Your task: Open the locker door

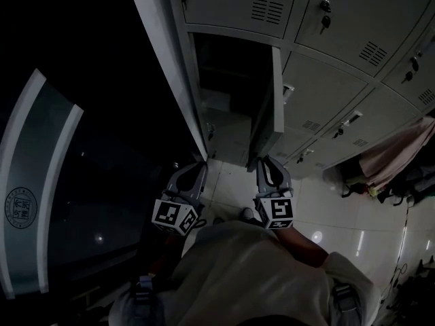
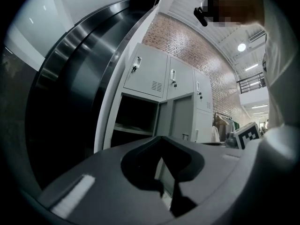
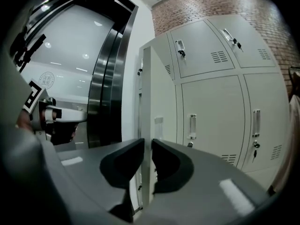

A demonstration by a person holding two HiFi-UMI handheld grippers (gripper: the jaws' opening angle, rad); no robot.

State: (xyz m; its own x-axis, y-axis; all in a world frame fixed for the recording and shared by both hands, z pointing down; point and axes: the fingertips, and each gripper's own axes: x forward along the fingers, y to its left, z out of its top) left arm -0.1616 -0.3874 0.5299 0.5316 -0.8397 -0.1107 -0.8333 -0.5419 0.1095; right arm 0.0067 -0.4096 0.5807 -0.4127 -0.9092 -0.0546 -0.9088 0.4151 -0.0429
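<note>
The grey locker door (image 1: 277, 87) stands swung out edge-on from the bank, and its dark compartment (image 1: 231, 80) shows behind it. My right gripper (image 1: 266, 163) is at the door's lower free edge. In the right gripper view the door's thin edge (image 3: 146, 93) runs straight between the narrow jaws of the right gripper (image 3: 146, 142), with both pads against it. My left gripper (image 1: 194, 172) hangs to the left by the locker frame. Its tips meet with nothing held, and the left gripper (image 2: 161, 137) points at the open compartment (image 2: 136, 116) and the door (image 2: 180, 116).
Shut lockers (image 1: 340, 19) with handles and keys fill the bank to the right (image 3: 211, 111). A curved dark metal wall (image 1: 34, 182) with a round emblem stands at the left. Clothes (image 1: 394, 158) hang at the far right above a pale tiled floor (image 1: 326, 202).
</note>
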